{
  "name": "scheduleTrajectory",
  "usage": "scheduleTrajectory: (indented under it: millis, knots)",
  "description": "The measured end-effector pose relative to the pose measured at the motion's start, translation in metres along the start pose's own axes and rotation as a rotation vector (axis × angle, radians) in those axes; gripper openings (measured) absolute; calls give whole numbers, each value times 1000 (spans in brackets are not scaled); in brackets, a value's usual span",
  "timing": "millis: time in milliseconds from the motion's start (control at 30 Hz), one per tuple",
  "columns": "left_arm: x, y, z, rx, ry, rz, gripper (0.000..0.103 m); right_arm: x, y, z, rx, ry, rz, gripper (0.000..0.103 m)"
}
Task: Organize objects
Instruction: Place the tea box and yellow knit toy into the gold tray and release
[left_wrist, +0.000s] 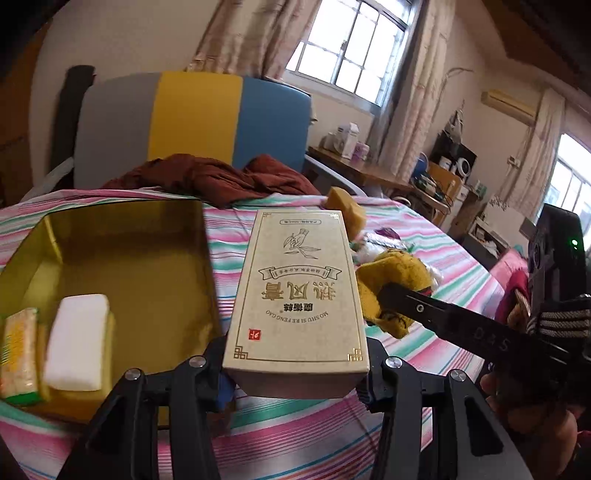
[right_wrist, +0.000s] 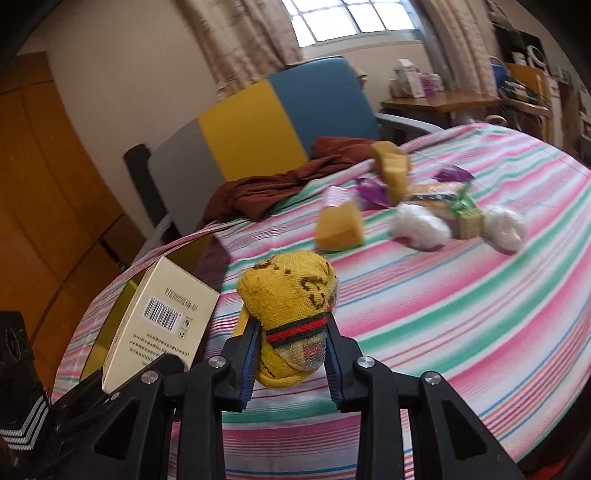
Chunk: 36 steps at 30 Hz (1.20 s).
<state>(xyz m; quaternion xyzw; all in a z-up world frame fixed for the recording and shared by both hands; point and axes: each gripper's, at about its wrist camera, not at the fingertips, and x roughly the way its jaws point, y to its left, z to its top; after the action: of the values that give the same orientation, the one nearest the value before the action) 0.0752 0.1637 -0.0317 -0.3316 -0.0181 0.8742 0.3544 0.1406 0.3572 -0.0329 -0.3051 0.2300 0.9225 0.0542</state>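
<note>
Left gripper (left_wrist: 295, 373) clamped on the near end of a beige box (left_wrist: 299, 295) with gold lettering, fingers (left_wrist: 201, 373) pressing both sides, box held clear above the striped bedsheet (left_wrist: 424, 240). Just left of the box, an open gold tin (left_wrist: 147, 258) resting on the bed, with a white block (left_wrist: 77, 350) and a yellow-green packet (left_wrist: 20, 354) inside near its front wall. Right gripper (right_wrist: 291, 358) squeezed shut around a balled yellow sock (right_wrist: 291, 295) (red and green band at the cuff), lifted off the sheet and close beside the box. Farther back on the bed: yellow sponges (right_wrist: 340, 225), white wrapped bundles (right_wrist: 421, 223), purple wrappers (right_wrist: 373, 192) and a crumpled brown cloth (right_wrist: 280, 188) near the grey, yellow and blue headboard (right_wrist: 251, 125). Far items blurred.
</note>
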Motion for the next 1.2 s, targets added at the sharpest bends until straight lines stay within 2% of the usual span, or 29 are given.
scheduleTrajectory:
  millis: [167,400,600,800,867,933,1200]
  knots:
    - [-21,33,9,-54,-25,53,51,-4,41,3,-89,7,74,31]
    - [-45,89,18,-117,-48,149,51,12,110,-7,-228,92,188,31]
    - [-51,137,20,-187,-24,230,51,38,148,-23,-329,172,212,31]
    - [-45,169,16,-205,34,291,51,60,156,-33,-357,250,177,33]
    - [-39,174,16,-203,54,300,51,66,155,-36,-351,275,162,37]
    - [-33,177,18,-205,68,314,51,70,155,-37,-344,290,132,46]
    - [-18,188,23,-224,114,346,51,51,143,-28,-308,230,156,48]
